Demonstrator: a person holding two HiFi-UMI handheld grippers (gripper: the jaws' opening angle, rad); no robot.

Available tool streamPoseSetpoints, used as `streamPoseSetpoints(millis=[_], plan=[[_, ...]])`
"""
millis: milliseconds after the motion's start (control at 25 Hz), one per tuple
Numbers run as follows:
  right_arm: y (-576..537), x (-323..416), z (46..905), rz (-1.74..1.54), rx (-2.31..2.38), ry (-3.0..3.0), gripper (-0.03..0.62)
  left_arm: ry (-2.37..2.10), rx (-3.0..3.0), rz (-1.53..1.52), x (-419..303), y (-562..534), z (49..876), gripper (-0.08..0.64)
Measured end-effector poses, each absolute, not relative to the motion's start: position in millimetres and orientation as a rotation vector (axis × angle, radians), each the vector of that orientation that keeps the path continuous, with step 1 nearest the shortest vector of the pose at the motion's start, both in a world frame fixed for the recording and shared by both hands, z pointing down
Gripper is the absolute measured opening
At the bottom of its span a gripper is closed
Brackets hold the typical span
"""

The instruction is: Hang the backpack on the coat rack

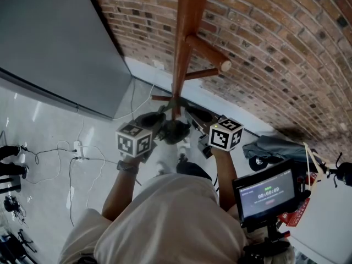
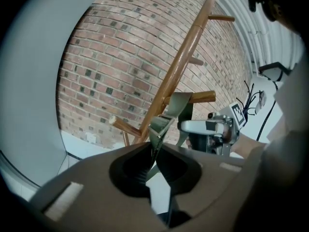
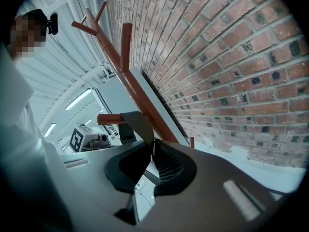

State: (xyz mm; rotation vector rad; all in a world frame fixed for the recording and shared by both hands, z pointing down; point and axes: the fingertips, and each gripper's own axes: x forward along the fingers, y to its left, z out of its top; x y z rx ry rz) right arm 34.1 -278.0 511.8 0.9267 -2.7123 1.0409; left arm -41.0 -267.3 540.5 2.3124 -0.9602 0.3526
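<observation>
The wooden coat rack point(image 1: 184, 37) rises in front of the brick wall, with pegs point(image 1: 212, 54) sticking out to the right. The dark backpack point(image 1: 175, 130) hangs against the pole between both grippers. My left gripper point(image 1: 154, 124) is shut on a grey-green strap point(image 2: 176, 105), which loops over a low peg point(image 2: 203, 97). In the left gripper view the jaws point(image 2: 155, 149) pinch the strap's lower end. My right gripper point(image 1: 196, 119) is shut on another strap point(image 3: 137, 124), draped over a peg point(image 3: 108, 118); its jaws point(image 3: 151, 151) hold the strap edge.
A grey panel point(image 1: 49, 43) stands at the left. Cables and a power strip point(image 1: 77, 147) lie on the white floor. A small screen on a stand point(image 1: 267, 194) is at the lower right, and a dark bag point(image 1: 275, 147) lies beyond it by the wall.
</observation>
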Motion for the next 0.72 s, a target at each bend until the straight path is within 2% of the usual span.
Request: streamPoseSetpoints(millis=[720], plan=[[-289,24,526,1.103,0.926,-2.703,0.031,-0.905,2.296,0.386,-31,-274,562,0.028]])
